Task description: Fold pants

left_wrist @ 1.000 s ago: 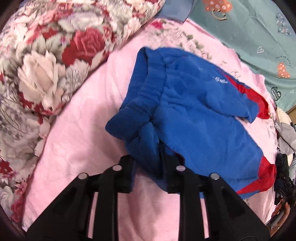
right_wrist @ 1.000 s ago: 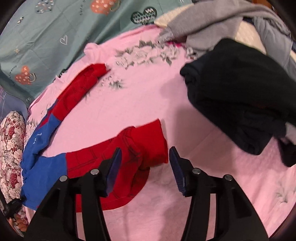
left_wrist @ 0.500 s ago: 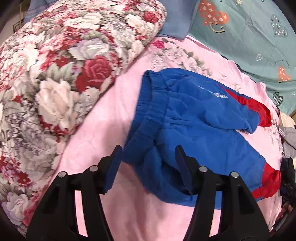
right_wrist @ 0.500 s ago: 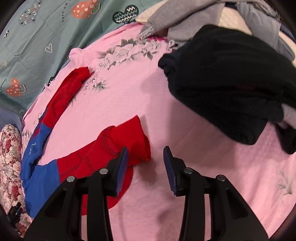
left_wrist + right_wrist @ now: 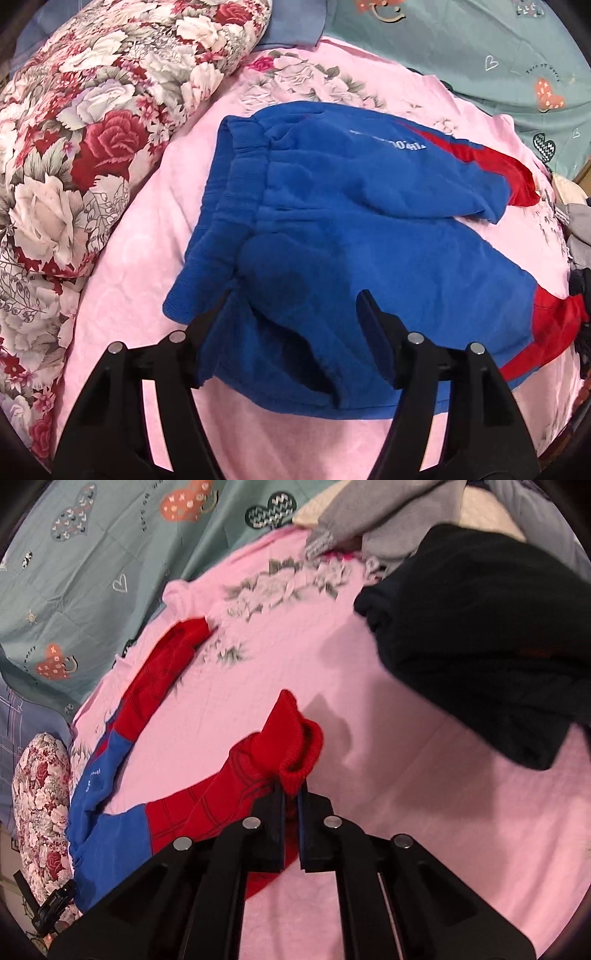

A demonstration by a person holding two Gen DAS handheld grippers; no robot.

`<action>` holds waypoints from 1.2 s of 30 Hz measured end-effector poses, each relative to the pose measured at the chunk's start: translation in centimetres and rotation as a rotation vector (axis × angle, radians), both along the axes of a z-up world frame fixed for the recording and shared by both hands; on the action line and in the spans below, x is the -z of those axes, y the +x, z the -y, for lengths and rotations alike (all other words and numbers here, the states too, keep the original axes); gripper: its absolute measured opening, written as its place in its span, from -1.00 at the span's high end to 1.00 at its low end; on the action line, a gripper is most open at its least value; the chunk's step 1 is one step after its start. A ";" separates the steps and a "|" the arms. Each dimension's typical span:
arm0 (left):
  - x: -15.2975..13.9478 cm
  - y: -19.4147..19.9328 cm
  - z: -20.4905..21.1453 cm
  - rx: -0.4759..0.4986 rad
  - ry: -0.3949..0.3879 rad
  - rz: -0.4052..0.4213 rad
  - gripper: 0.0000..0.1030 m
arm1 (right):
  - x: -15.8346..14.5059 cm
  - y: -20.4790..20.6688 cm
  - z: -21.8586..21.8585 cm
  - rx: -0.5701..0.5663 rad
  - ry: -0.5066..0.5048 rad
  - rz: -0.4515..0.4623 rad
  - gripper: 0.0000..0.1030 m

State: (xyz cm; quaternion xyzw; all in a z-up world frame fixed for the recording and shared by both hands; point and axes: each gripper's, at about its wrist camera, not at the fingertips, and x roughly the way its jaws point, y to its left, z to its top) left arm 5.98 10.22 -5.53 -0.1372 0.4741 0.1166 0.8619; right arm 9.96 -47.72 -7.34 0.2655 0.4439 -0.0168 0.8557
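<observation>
Blue pants with red lower legs (image 5: 351, 236) lie on a pink bedsheet (image 5: 147, 236). In the left wrist view the blue waistband end faces me, one leg folded over the other. My left gripper (image 5: 295, 306) is open, its fingers astride the near waist corner, which rests between them. In the right wrist view my right gripper (image 5: 291, 794) is shut on the red cuff (image 5: 295, 738) of the near leg and lifts it off the sheet. The other red leg (image 5: 162, 672) lies flat farther back.
A floral quilt (image 5: 92, 129) rises at the left of the waistband. A teal patterned cover (image 5: 92, 554) lies beyond the sheet. A black garment pile (image 5: 480, 635) and grey clothes (image 5: 369, 520) sit to the right of the cuff.
My left gripper let go of the waist fabric and opened wide. My right gripper, open a second ago, closed on the red cuff and raised it.
</observation>
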 end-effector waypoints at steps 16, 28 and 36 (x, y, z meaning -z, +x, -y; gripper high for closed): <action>-5.5 3.4 -3.6 -0.049 0.103 0.156 -0.55 | -4.8 0.5 -0.8 0.056 -0.313 0.047 -0.04; -1.3 11.7 -7.8 -0.085 -0.019 0.036 -0.04 | -8.0 7.4 -11.7 -0.179 -0.169 0.166 -0.17; 1.1 12.4 -9.2 -0.070 -0.137 -0.008 0.17 | -6.9 9.7 -17.3 -0.284 -0.164 0.135 -0.18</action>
